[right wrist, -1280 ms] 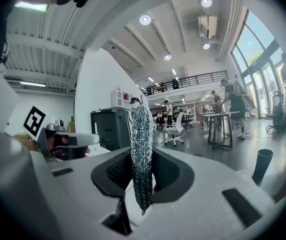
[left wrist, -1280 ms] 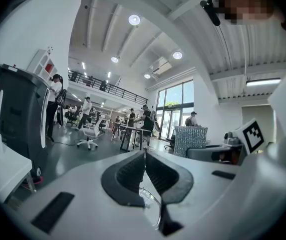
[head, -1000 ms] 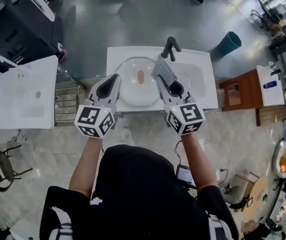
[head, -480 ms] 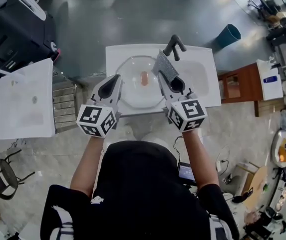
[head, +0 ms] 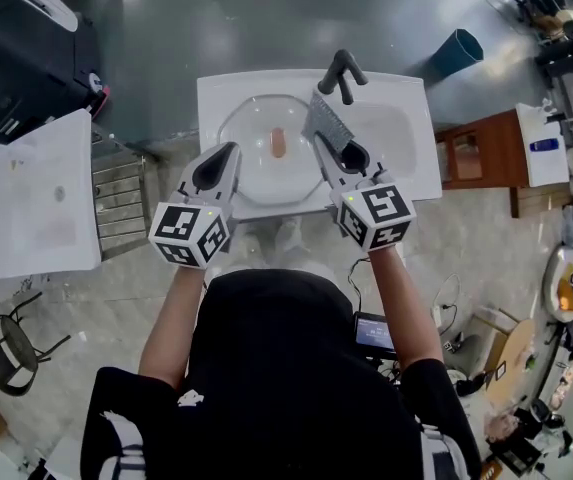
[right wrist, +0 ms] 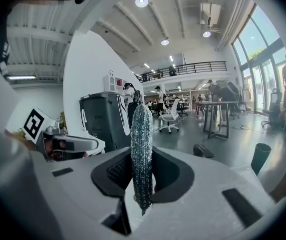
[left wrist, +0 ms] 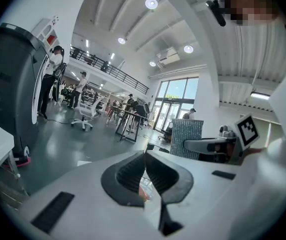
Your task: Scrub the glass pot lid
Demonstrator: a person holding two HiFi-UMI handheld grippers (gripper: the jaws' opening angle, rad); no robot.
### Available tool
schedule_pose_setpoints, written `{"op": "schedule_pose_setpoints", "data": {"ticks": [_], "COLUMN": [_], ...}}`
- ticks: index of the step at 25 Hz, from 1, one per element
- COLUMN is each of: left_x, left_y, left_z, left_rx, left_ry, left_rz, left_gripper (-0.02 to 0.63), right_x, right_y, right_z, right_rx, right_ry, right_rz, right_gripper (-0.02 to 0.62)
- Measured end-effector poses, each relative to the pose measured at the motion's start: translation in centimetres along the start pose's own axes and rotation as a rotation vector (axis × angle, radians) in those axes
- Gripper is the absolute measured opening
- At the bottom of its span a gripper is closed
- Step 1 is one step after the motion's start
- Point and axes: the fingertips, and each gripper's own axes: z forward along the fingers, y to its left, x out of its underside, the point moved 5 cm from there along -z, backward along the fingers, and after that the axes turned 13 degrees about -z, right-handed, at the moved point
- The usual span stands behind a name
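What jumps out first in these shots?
The glittery silver scrub pad pinched in the right claw, held over the white sink just below the black faucet. Left of it, the glass pot lid with its reddish knob lies in the basin. The left claw, shut and empty, is by the lid's near-left edge.

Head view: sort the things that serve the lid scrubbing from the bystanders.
Job: glass pot lid, scrub pad in right gripper, left gripper, sink, faucet.
Lying about: teal bin, wooden cabinet.
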Motion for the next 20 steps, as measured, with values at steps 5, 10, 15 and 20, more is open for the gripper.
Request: {"op": "schedule_pose_setpoints", "data": {"ticks": [5,10,15,20], "left_x": [1.0,2.4,3.9,5.0], "left_y": [-0.9,-0.5,-0.2,0.7], "left_z": [1.8,4.2,6.6,8.4], "left_rx": [-0.014,-0.047,-0.081,-0.105], "left_ry": [0.029,0.061,0.097,0.126], "left_rz": [0.006,-0.003,-0.017,-0.018], "left_gripper": [0.009,0.01,0.01,0.01], "right_x": [1.9,4.3,6.9,8.9], "right_y": [-1.7,-3.6,-5.6,-6.2], "right_z": [0.3,1.1,2.0,3.2], "right_rx": [-0.033,-0.054,-0.079,-0.131], "right_ry": [0.029,0.072,0.141,0.212], "right_rz": [-0.001,0.002,-0.025,-0.072], "right_gripper": [0.071,0.071,0.071,0.071]}}
